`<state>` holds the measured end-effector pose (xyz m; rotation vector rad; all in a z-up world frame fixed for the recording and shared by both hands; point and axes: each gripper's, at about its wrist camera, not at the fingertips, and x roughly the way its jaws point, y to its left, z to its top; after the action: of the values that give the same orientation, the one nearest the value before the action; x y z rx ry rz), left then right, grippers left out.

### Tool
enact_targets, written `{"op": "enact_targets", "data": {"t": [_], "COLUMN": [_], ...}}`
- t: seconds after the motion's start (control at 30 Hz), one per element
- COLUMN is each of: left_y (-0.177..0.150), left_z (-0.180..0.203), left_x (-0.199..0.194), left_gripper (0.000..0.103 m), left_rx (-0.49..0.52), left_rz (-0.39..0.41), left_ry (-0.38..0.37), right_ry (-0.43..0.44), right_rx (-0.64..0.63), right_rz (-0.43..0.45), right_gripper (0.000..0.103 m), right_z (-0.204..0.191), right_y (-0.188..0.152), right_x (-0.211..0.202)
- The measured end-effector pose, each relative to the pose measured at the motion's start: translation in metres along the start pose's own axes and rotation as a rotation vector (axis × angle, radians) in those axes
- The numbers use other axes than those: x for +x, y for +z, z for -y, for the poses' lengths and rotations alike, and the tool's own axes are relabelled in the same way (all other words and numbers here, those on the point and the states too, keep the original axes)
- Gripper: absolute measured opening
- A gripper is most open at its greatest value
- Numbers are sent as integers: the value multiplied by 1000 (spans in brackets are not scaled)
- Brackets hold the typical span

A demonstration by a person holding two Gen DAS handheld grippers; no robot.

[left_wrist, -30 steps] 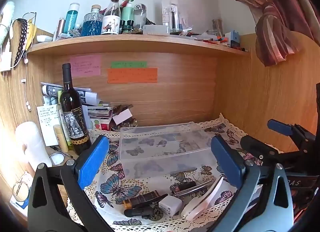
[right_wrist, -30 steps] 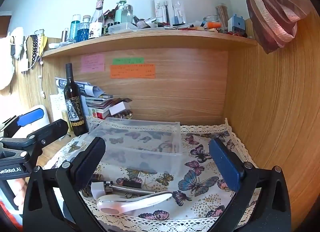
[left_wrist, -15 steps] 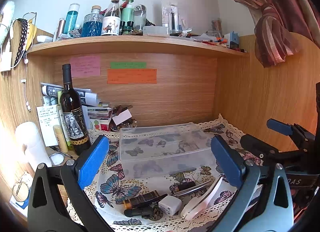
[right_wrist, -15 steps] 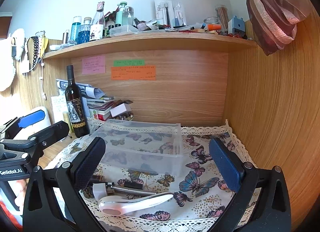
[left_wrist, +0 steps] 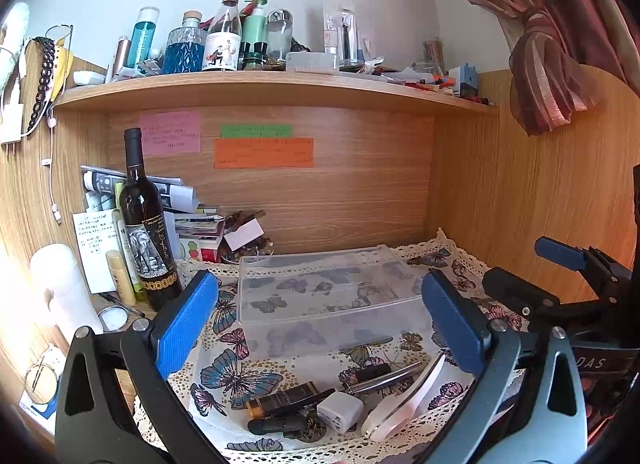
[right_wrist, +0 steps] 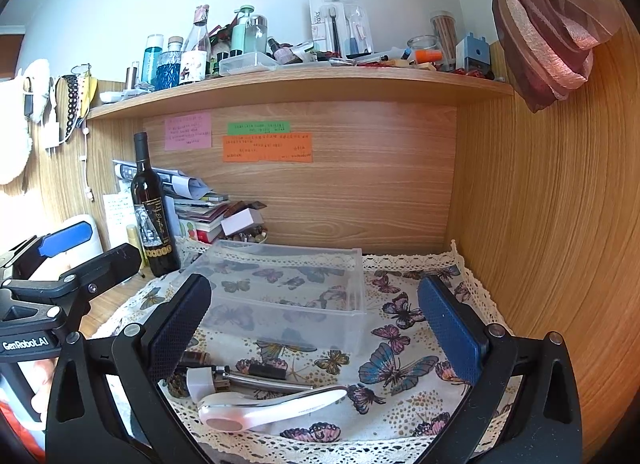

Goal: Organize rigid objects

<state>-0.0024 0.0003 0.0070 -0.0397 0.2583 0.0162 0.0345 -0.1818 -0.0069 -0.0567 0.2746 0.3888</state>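
Both sets of fingers spread wide and gripping nothing, left gripper (left_wrist: pixel 320 320) and right gripper (right_wrist: pixel 316 320) hovering just short of the clear bin (right_wrist: pixel 288 288).

This is a lived-in home desk nook with wood-grain walls. The shelf (left_wrist: pixel 276 92) is the landmark: toiletry and drink bottles (left_wrist: pixel 185 46) crowd its top, 3 coloured sticky notes (left_wrist: pixel 263 152) sit just below it, a wine bottle (left_wrist: pixel 146 224) and stacked papers stand under its left end, and a tied curtain (left_wrist: pixel 548 64) hangs beside its right end.
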Motion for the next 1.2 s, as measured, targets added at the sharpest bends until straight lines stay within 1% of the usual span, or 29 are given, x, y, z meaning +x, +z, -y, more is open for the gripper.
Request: {"op": "enact_targets", "data": {"t": [1.2], "left_y": [-1], "left_z": [1], "left_x": [1], "left_gripper": [103], "left_rx": [0], "left_rz": [1], "left_ry": [-1], "right_ry": [4], "right_rx": [7], "right_rz": [5], "right_gripper": [103], "right_z": [0], "right_y": [-1], "right_x": [-3]}}
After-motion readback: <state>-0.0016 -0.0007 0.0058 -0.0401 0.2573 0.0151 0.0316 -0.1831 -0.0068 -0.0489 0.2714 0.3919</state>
